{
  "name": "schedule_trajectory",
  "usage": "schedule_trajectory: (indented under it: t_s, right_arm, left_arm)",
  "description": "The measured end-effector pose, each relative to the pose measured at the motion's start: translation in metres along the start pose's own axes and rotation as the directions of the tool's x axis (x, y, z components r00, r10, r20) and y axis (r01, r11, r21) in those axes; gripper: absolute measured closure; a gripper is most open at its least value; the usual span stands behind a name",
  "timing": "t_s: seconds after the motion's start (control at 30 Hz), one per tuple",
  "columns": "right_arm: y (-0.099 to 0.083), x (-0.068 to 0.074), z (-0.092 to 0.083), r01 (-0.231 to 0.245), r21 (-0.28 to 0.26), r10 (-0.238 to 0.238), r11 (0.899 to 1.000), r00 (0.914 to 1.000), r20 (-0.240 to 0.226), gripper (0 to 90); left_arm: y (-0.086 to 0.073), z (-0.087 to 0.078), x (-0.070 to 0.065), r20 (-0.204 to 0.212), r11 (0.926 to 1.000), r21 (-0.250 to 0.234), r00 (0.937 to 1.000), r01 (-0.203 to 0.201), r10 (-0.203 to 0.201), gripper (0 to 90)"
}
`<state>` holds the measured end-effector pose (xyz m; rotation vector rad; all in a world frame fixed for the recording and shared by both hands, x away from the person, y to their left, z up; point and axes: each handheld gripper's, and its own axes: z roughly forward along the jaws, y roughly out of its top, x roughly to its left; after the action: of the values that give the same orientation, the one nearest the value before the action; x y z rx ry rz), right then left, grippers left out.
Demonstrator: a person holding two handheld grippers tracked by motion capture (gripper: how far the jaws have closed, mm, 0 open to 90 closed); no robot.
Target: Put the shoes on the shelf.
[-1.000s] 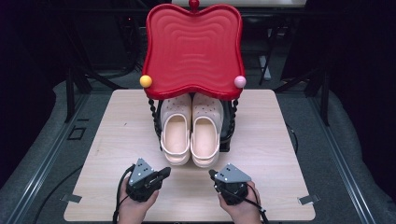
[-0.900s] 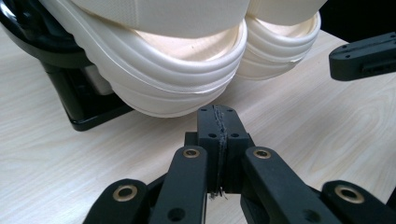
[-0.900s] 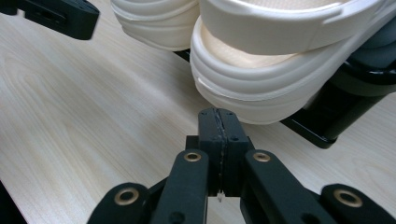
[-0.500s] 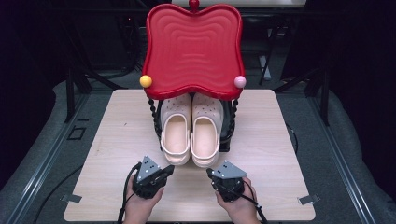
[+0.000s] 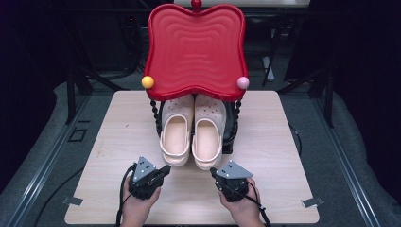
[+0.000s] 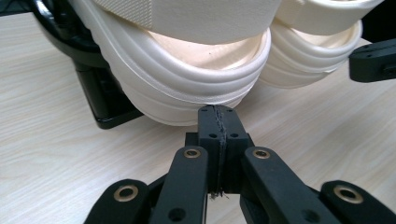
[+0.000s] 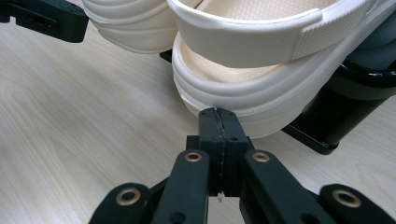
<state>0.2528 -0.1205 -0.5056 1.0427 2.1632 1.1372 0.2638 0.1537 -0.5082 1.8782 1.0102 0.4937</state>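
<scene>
Both the left hand-held gripper (image 5: pixel 163 170) and the right hand-held gripper (image 5: pixel 213 173) are closed and empty. The clogs (image 5: pixel 191 132) look light, probably soft foam; grip the heel strap or rim.

Clogs (image 5: pixel 191 135) and rack (image 5: pixel 231 127) block the table's (image 5: pixel 293 156) middle

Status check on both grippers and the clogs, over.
Both grippers shut, left gripper and right gripper, each aimed at a heel. Cream clogs on black rack, untouched. Red tray overhangs toes.

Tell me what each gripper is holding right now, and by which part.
Nothing. The left gripper and right gripper are both shut on nothing, each just short of a cream clog's heel.
</scene>
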Motion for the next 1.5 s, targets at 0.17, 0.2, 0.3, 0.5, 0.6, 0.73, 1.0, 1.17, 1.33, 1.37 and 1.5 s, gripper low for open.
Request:
schedule_trajectory:
  t_s: [0.17,0.2,0.3,0.5,0.6,0.73,1.0,1.17,1.33,1.37,1.5]
  right_arm:
    - [0.001,-0.001,-0.001,0.004,-0.009,-0.003,1.000,1.0000,0.005,90.0]
    - [0.002,-0.001,-0.002,0.007,-0.015,-0.007,1.000,0.9999,0.015,90.0]
    - [0.003,-0.003,-0.003,0.000,-0.017,0.000,1.000,0.9998,0.019,90.0]
    - [0.007,-0.006,-0.004,-0.003,-0.035,0.004,0.999,0.9992,0.040,90.0]
    - [0.009,-0.012,-0.002,-0.027,-0.029,0.028,0.999,0.9986,0.044,90.0]
    - [0.014,-0.014,0.003,-0.033,-0.036,0.034,0.999,0.9983,0.048,90.0]
    - [0.025,-0.021,0.011,-0.057,-0.058,0.061,0.997,0.9957,0.069,90.0]
    - [0.032,-0.026,0.016,-0.070,-0.077,0.076,0.995,0.9940,0.079,90.0]
    - [0.040,-0.029,0.021,-0.058,-0.079,0.065,0.995,0.9932,0.096,90.0]
    - [0.041,-0.030,0.021,-0.059,-0.075,0.066,0.995,0.9926,0.102,90.0]
    - [0.047,-0.036,0.025,-0.059,-0.073,0.067,0.996,0.9907,0.118,90.0]
  left_arm:
    - [0.001,-0.001,0.003,0.000,1.0000,0.001,1.0000,-0.003,0.003,90.0]
    - [0.001,-0.001,0.002,-0.001,1.0000,-0.004,1.0000,-0.002,0.002,90.0]
    - [0.003,-0.002,0.003,-0.005,0.9999,-0.009,1.0000,-0.006,0.006,90.0]
    - [0.011,-0.001,0.006,-0.017,0.9999,-0.013,0.9998,-0.010,0.010,90.0]
    - [0.018,0.001,0.009,-0.023,0.9998,-0.016,0.9997,-0.010,0.009,90.0]
    - [0.026,0.003,0.013,-0.024,0.9998,-0.018,0.9997,-0.008,0.008,90.0]
    - [0.043,0.010,0.019,-0.025,0.9992,-0.015,0.9990,-0.037,0.037,90.0]
    - [0.051,0.015,0.020,-0.029,0.9988,-0.012,0.9985,-0.046,0.046,90.0]
    - [0.056,0.021,0.023,-0.037,0.9994,-0.006,0.9987,-0.036,0.035,90.0]
    - [0.058,0.022,0.023,-0.039,0.9994,-0.007,0.9987,-0.034,0.034,90.0]
    - [0.063,0.029,0.023,-0.043,0.9993,-0.004,0.9983,-0.038,0.038,90.0]
